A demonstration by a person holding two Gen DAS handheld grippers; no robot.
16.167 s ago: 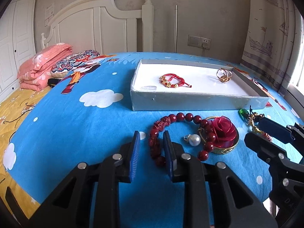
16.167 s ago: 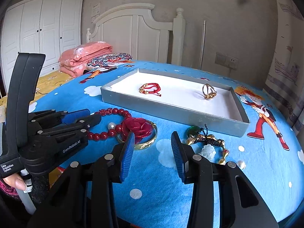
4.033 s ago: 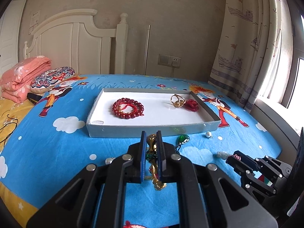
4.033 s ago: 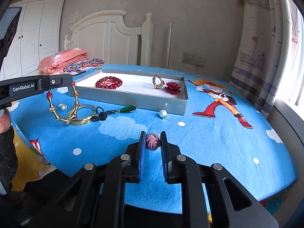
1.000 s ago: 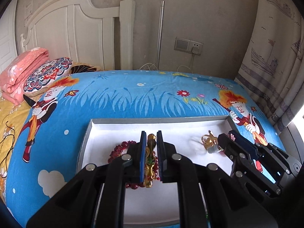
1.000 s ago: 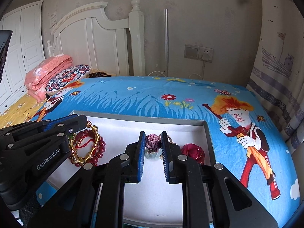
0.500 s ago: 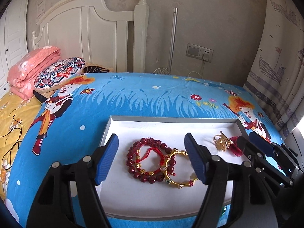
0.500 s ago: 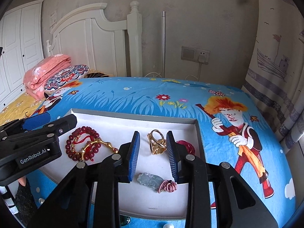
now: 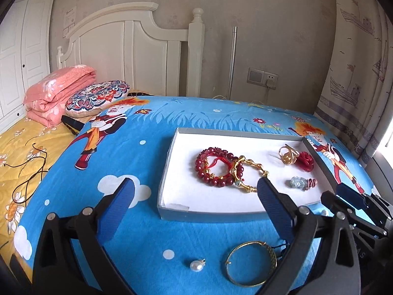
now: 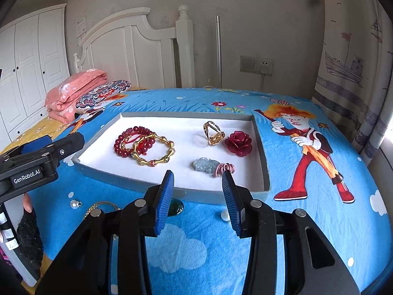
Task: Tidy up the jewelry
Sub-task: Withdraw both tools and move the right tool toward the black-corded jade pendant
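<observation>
We find the left gripper [image 9: 195, 200] and right gripper [image 10: 197, 196] both opening, empty. Gold bangle [image 9: 250, 263] lies on the bed beneath the left gripper: rigid, light, slippery; pinch across its band.

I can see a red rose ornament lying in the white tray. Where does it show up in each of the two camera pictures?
Left wrist view: the red rose lies at the tray's far right, just right of the gold ring.
Right wrist view: the red rose sits right of centre, near the tray's right wall.
Shared landmark: the gold ring touching the rose's left side in both.
</observation>
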